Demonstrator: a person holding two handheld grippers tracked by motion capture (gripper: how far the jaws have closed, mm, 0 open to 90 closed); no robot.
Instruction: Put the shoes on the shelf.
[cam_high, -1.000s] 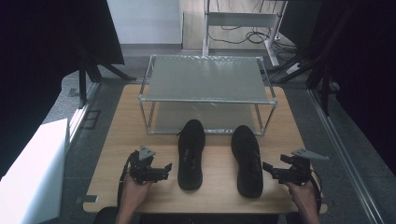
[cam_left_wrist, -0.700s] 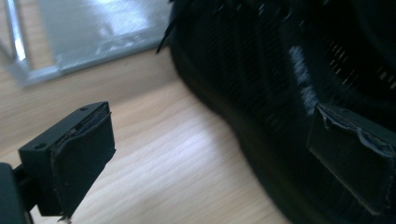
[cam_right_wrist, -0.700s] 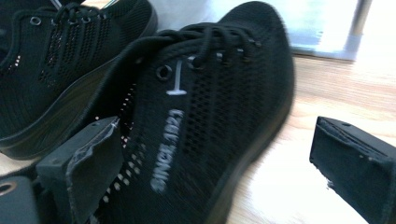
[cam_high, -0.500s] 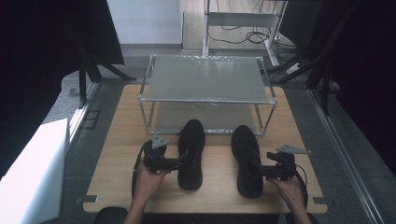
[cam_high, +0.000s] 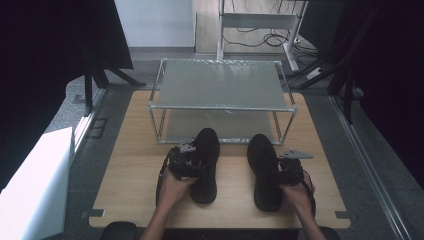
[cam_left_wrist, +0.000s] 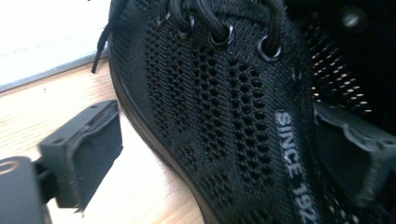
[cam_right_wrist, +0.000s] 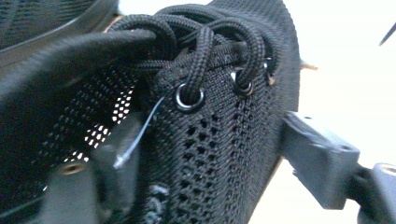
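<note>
Two black mesh lace-up shoes stand side by side on the wooden table (cam_high: 135, 165), toes toward the rack. My left gripper (cam_high: 192, 161) is at the left shoe (cam_high: 206, 167). In the left gripper view, the left gripper (cam_left_wrist: 219, 154) has one jaw inside the left shoe (cam_left_wrist: 224, 121) and one outside over the table, a gap still showing; these jaws have just been closing a little. My right gripper (cam_high: 284, 167) is at the right shoe (cam_high: 262, 172). The right gripper (cam_right_wrist: 212, 158) straddles the laced side wall of the right shoe (cam_right_wrist: 219, 135); its jaws have just been closing, the outer one almost touching.
A metal-framed rack (cam_high: 222, 82) with two frosted shelves stands at the back of the table, just beyond the shoe toes. A white panel (cam_high: 35, 185) lies left of the table. Dark curtains hang on both sides, and desk legs with cables (cam_high: 260, 30) stand behind.
Both hands have moved inward from the table's front corners to the shoes: the left gripper rightward onto the left shoe, the right gripper leftward onto the right shoe. The shoes have not moved.
</note>
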